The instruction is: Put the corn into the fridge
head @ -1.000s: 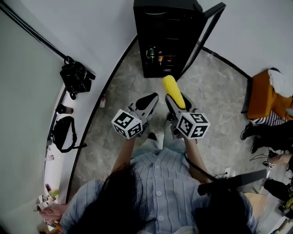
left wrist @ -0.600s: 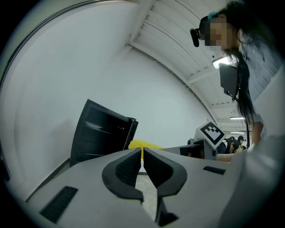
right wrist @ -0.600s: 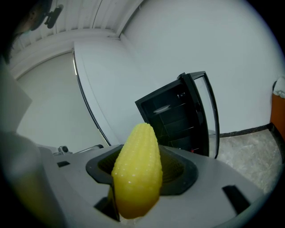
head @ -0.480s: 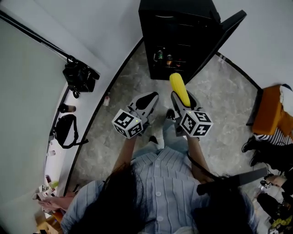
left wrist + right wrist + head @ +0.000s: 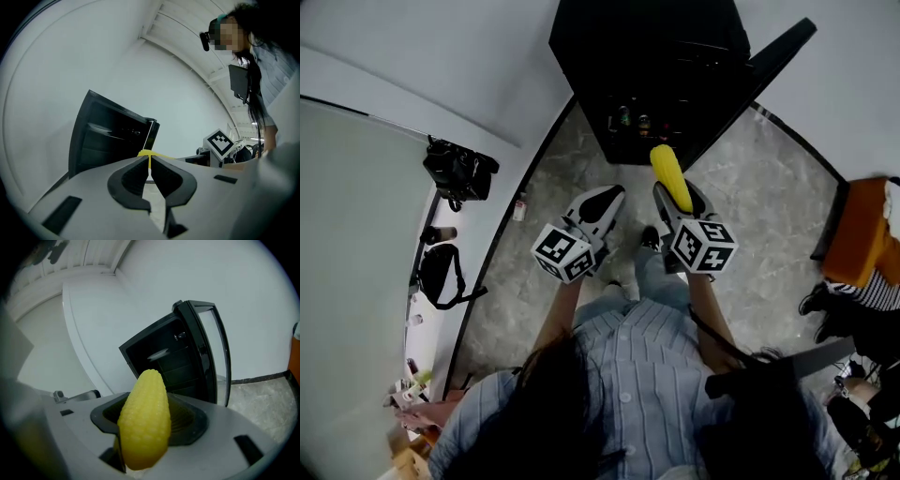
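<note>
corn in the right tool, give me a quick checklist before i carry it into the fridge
1. Grip on the yellow corn cob: ok. The right tool is shut on its lower end, tip pointing forward.
2. Door of the black fridge: ok, swung wide open.
3. Left tool: ok, jaws together with nothing between them.
4. Line to the opening: ok, the fridge stands straight ahead of the corn.
5. Free shelf space: cannot tell. The inside is dark, with small bottles on one shelf.
</note>
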Tool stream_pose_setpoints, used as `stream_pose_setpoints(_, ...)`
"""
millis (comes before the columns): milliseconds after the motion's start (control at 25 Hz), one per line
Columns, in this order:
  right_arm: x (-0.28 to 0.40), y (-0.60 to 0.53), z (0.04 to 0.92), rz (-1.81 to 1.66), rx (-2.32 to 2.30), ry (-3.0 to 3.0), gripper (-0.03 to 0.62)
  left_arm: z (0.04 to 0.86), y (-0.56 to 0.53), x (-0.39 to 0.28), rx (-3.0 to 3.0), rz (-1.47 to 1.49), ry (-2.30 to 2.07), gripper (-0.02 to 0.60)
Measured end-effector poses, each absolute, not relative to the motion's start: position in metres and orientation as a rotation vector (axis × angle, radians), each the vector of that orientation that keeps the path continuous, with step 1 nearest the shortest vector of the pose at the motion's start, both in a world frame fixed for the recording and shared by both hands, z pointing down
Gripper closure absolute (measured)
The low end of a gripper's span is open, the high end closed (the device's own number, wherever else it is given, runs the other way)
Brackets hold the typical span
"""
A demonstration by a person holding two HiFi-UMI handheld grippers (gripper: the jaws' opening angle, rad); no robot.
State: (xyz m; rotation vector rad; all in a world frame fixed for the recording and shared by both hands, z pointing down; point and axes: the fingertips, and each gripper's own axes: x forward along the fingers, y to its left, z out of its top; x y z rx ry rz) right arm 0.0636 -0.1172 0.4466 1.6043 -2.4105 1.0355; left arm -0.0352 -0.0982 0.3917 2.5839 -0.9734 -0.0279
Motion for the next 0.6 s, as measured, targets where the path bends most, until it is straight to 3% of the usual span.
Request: stream_pose_setpoints(600, 0.085, -0.186, 0.483, 1.062, 1.569, -2.391, 0.349, 0.427, -0.152, -0.004, 2.620, 0.114, -0.923, 0.574)
